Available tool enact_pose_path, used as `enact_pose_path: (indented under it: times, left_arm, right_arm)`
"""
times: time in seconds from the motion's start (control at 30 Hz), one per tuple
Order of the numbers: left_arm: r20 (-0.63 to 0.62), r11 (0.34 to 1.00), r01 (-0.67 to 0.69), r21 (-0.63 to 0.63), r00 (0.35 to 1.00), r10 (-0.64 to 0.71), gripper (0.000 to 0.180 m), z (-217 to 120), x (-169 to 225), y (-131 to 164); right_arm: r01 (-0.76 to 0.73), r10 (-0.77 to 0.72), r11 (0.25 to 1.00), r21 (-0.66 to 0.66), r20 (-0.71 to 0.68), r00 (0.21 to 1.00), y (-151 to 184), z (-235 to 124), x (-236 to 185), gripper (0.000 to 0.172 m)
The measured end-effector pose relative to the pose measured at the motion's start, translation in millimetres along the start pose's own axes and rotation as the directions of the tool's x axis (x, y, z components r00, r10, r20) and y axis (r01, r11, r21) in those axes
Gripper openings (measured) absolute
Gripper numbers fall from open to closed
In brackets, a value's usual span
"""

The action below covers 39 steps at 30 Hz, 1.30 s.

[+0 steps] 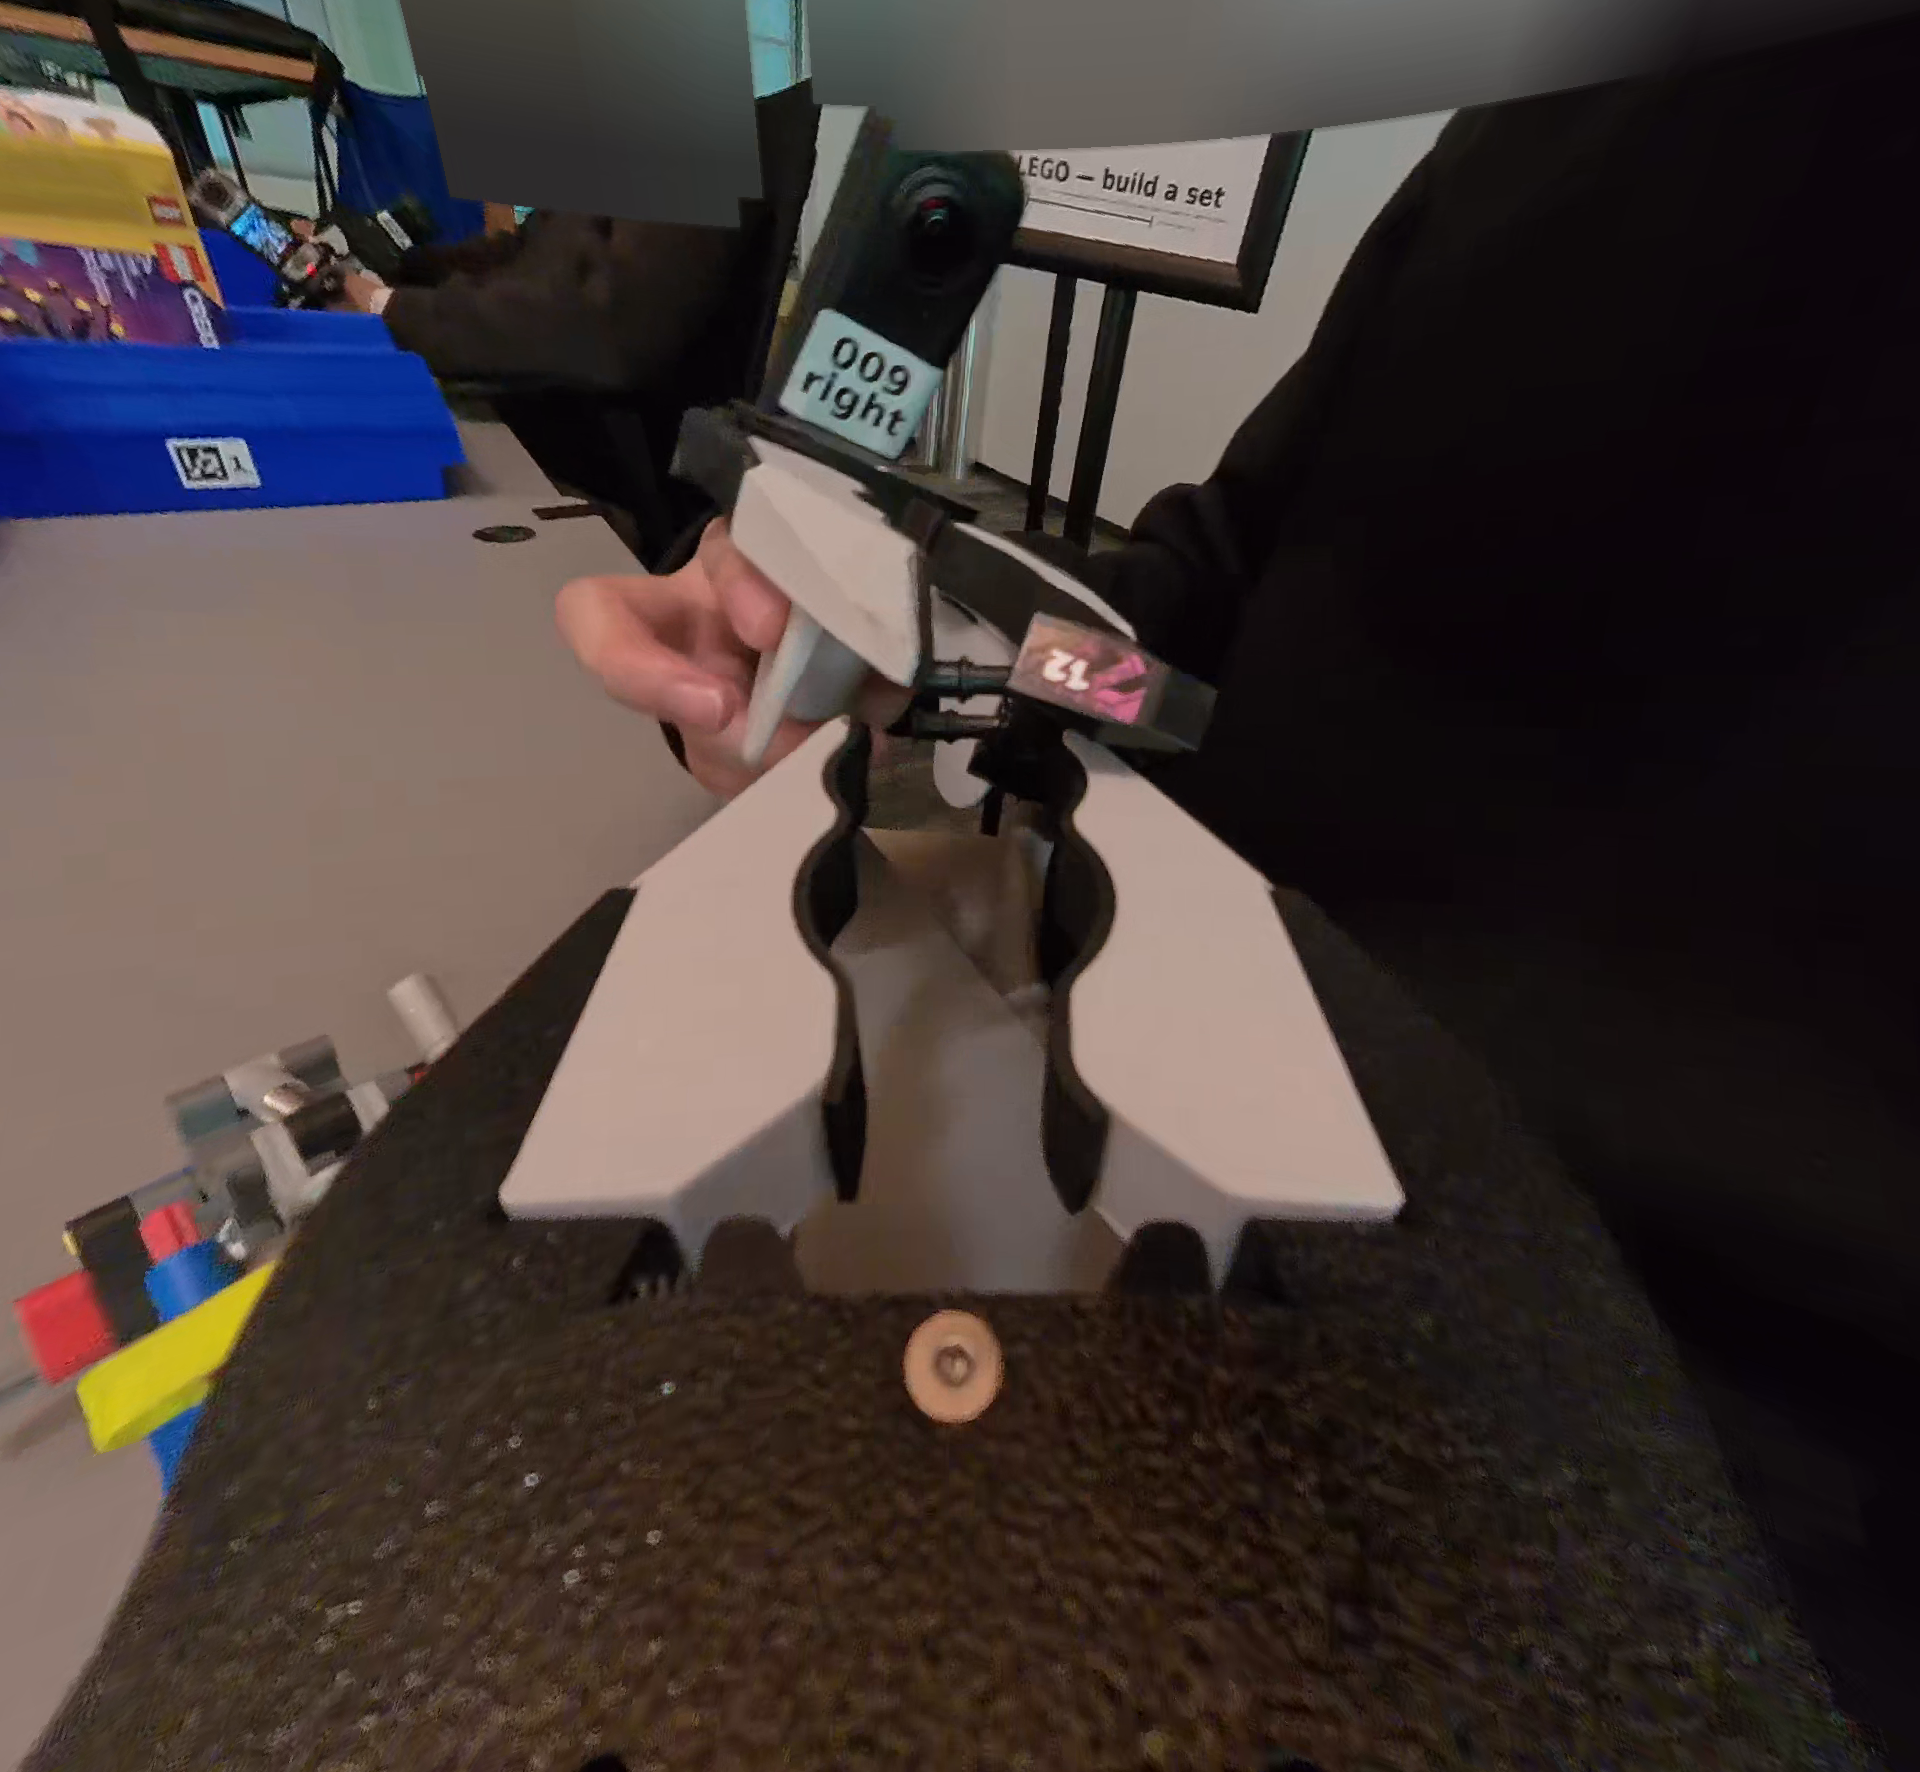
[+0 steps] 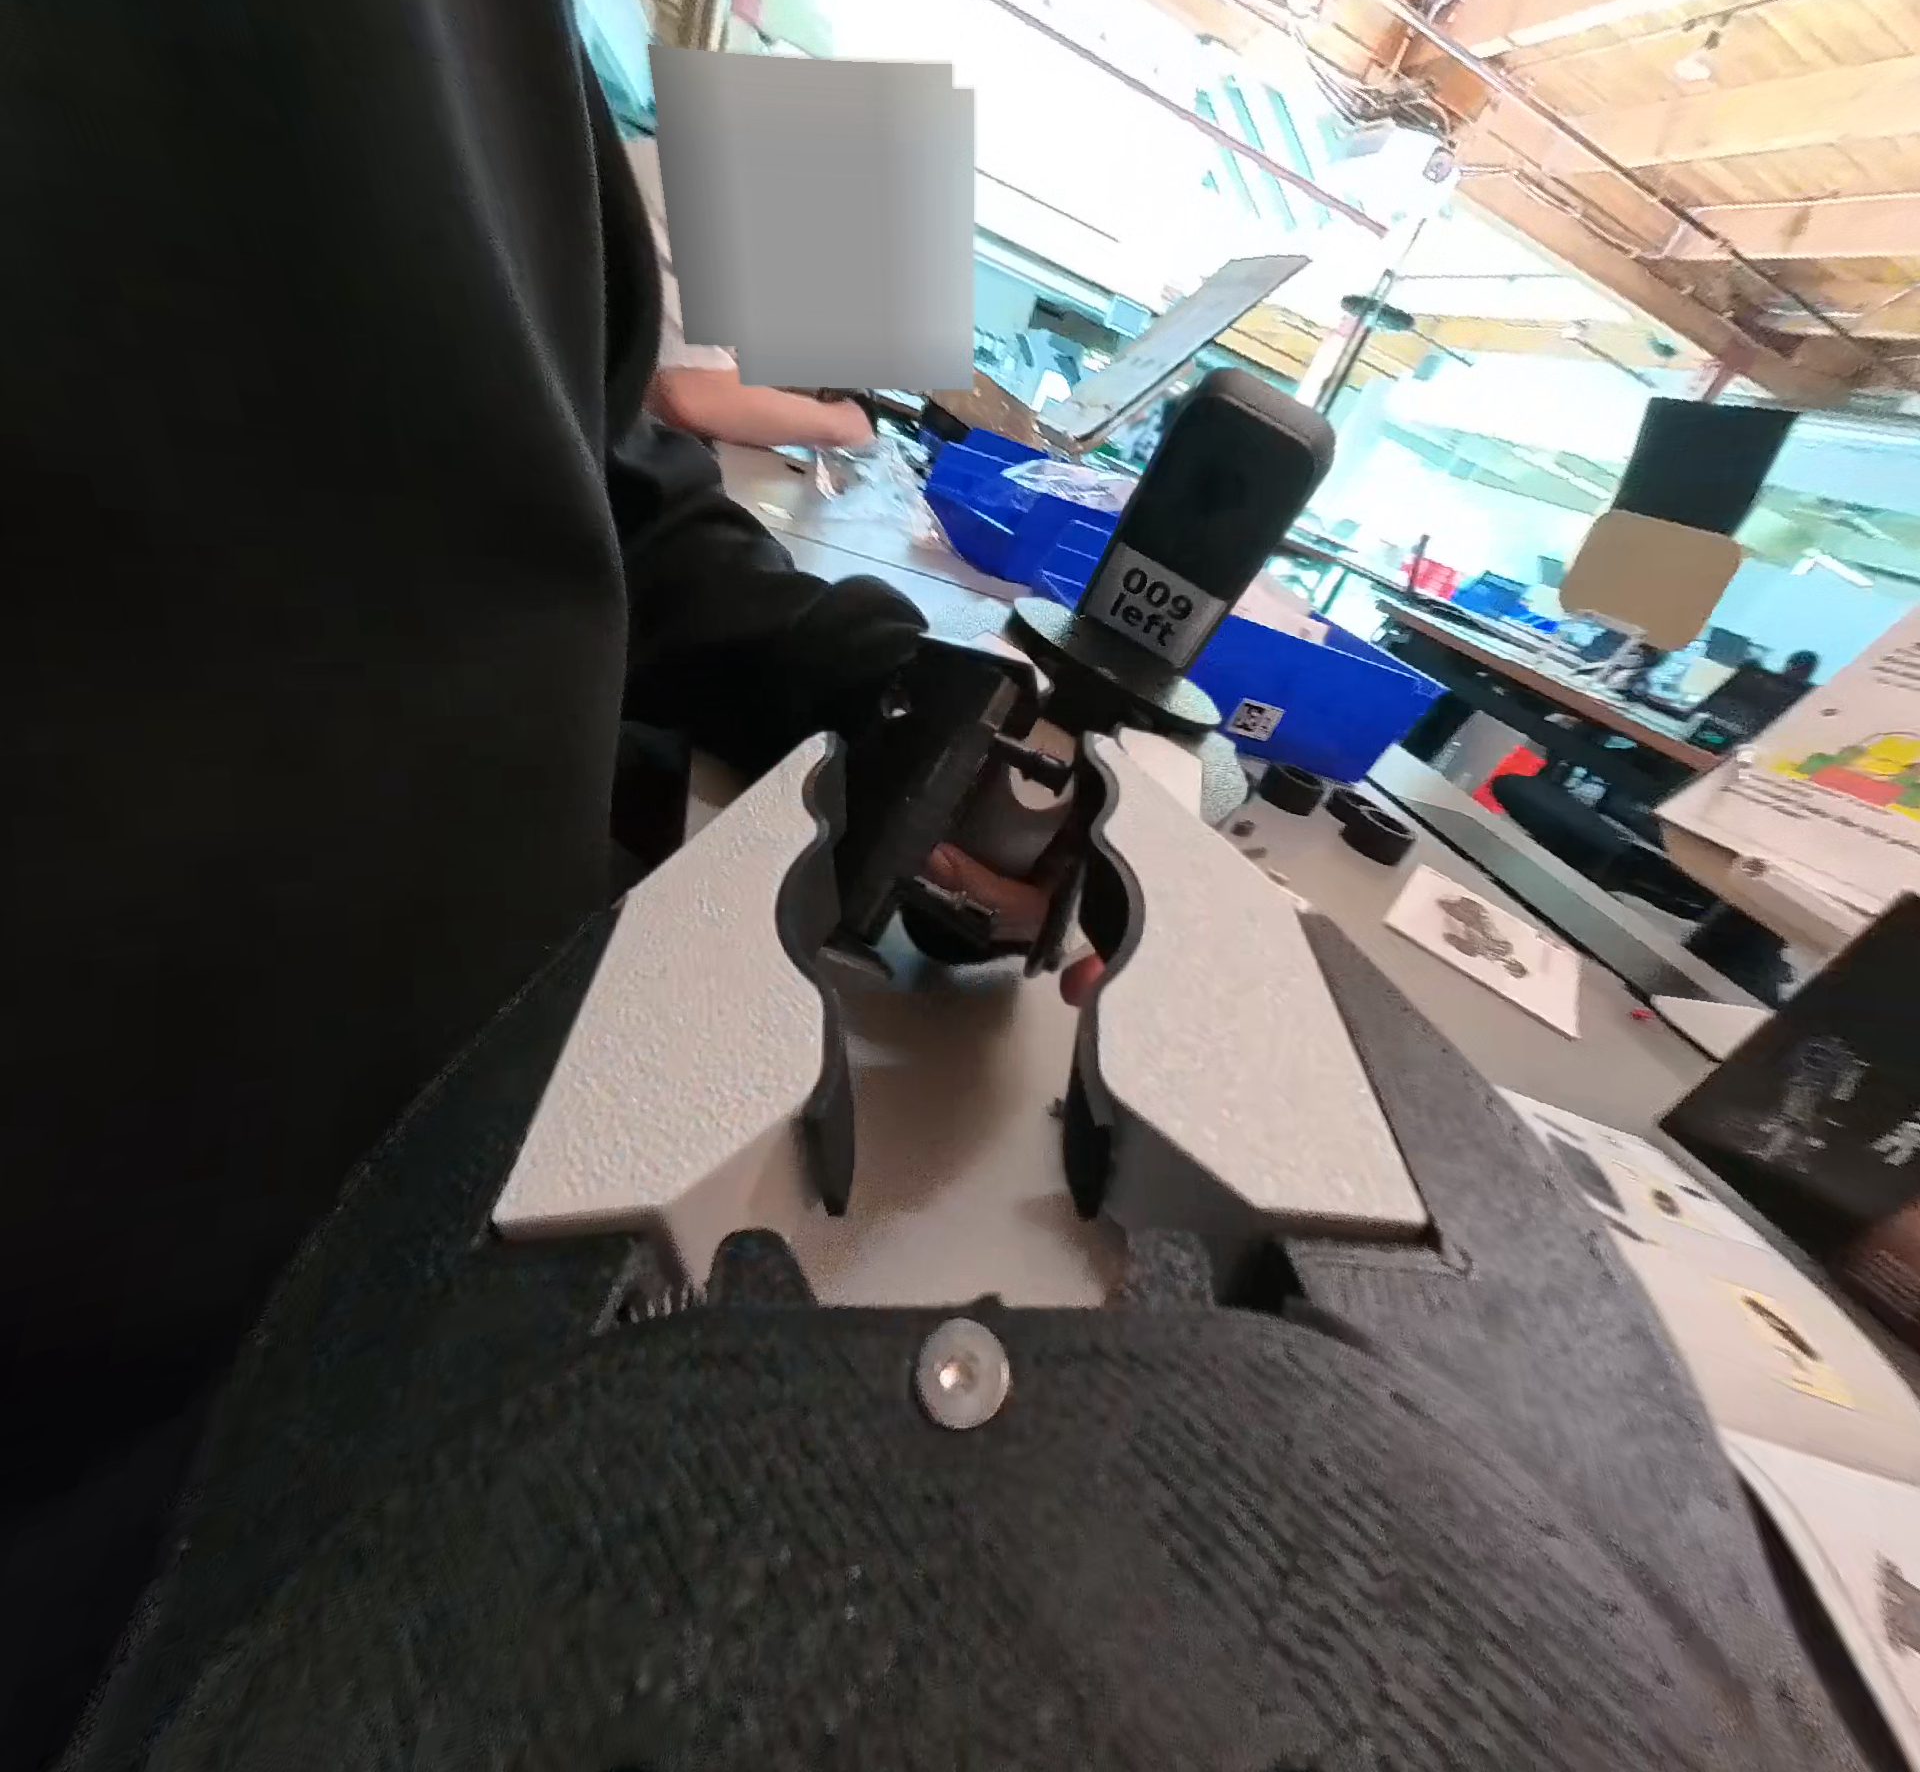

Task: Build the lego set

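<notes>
Left gripper [image 1: 961,787] and right gripper [image 2: 956,787] faced each other, fingers parted, gripping nothing. A brick pile [image 1: 187,1203] lay on the tabletop [image 1: 260,787], left of the left fingers.

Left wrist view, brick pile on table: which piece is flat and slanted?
The yellow plastic plate, at the pile's near edge across a blue brick; the red brick and black brick are blocky.

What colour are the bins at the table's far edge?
Blue; the bins show best in the left wrist view, behind the table.

Each wrist camera looks closely along its own fingers, facing the other across the grey table [image 1: 260,735].
</notes>
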<state>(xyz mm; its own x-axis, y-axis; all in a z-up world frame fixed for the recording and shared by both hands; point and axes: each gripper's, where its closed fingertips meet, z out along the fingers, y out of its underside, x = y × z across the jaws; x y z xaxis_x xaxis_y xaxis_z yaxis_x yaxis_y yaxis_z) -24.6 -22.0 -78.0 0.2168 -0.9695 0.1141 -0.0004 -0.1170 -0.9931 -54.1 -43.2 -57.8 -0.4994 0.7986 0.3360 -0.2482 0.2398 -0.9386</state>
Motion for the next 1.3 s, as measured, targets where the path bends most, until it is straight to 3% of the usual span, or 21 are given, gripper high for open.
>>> enact_pose_path:
  times: [0.07, 0.3, 0.43, 0.5, 0.6, 0.63, 0.67, 0.7, 0.73, 0.77, 0.8, 0.83, 0.87, 0.97, 1.07, 1.23, 1.3]
  left_arm:
    - [-0.022, 1.000, -0.013, 0.017, 1.000, 0.013, 0.022, -1, 4, -3]
    - [-0.006, 0.998, -0.034, 0.056, 0.999, 0.034, 0.022, -6, -1, -9]
    - [0.120, 0.993, -0.113, 0.018, 0.987, 0.110, 0.020, -14, -16, -9]
    - [0.254, 0.987, -0.156, -0.050, 0.953, 0.163, 0.020, -23, -35, -6]
    - [0.445, 0.941, -0.245, -0.233, 0.833, 0.327, 0.020, -45, -64, 1]
    - [0.510, 0.905, -0.271, -0.329, 0.756, 0.412, 0.020, -54, -74, 2]
    - [0.531, 0.841, -0.303, -0.448, 0.666, 0.524, 0.020, -63, -81, 4]
    - [0.514, 0.753, -0.339, -0.564, 0.570, 0.641, 0.020, -69, -84, 3]
    - [0.491, 0.662, -0.361, -0.657, 0.460, 0.739, 0.020, -74, -86, -2]
    - [0.441, 0.564, -0.368, -0.739, 0.369, 0.818, 0.020, -75, -86, -5]
    - [0.368, 0.471, -0.379, -0.797, 0.313, 0.875, 0.020, -73, -84, -5]
    - [0.319, 0.404, -0.384, -0.830, 0.267, 0.909, 0.020, -69, -83, -6]
    - [0.284, 0.359, -0.390, -0.848, 0.236, 0.929, 0.020, -66, -82, -6]
    - [0.230, 0.305, -0.407, -0.861, 0.223, 0.947, 0.019, -57, -80, -1]
    - [0.234, 0.319, -0.436, -0.842, 0.238, 0.943, 0.020, -53, -74, -2]
    - [0.217, 0.304, -0.511, -0.804, 0.223, 0.950, 0.020, -45, -62, -4]
    - [0.213, 0.322, -0.534, -0.782, 0.257, 0.943, 0.021, -43, -58, -1]
  right_arm:
    - [-0.031, 0.030, 0.999, 0.030, 0.025, 0.999, -2, 1, 2, 0.041]
    - [-0.141, 0.129, 0.986, 0.092, 0.121, 0.984, -5, 5, 10, 0.039]
    - [-0.134, 0.127, 0.988, 0.080, 0.090, 0.988, 0, 6, 23, 0.039]
    - [-0.131, 0.130, 0.991, 0.023, 0.024, 0.991, 9, 5, 36, 0.037]
    - [-0.172, 0.168, 0.984, -0.049, -0.079, 0.983, 20, -2, 55, 0.040]
    - [-0.247, 0.233, 0.966, -0.083, -0.148, 0.961, 27, -5, 65, 0.056]
    - [-0.360, 0.326, 0.926, -0.110, -0.248, 0.912, 39, -8, 78, 0.085]
    - [-0.492, 0.429, 0.863, -0.116, -0.347, 0.834, 52, -11, 88, 0.104]
    - [-0.603, 0.525, 0.789, -0.114, -0.384, 0.759, 62, -11, 89, 0.111]
    - [-0.674, 0.612, 0.733, -0.093, -0.343, 0.713, 63, -5, 81, 0.115]
    - [-0.717, 0.675, 0.694, -0.066, -0.283, 0.681, 59, 3, 73, 0.102]
    - [-0.738, 0.711, 0.673, -0.052, -0.233, 0.664, 56, 10, 66, 0.088]
    - [-0.747, 0.726, 0.663, -0.043, -0.206, 0.656, 55, 16, 61, 0.087]
    - [-0.728, 0.697, 0.684, -0.051, -0.248, 0.673, 63, 20, 61, 0.076]
    - [-0.688, 0.662, 0.724, -0.053, -0.232, 0.713, 57, 20, 57, 0.075]
    - [-0.570, 0.536, 0.802, -0.177, -0.208, 0.818, 58, 25, 41, 0.077]
    - [-0.579, 0.547, 0.786, -0.216, -0.191, 0.815, 59, 26, 35, 0.077]
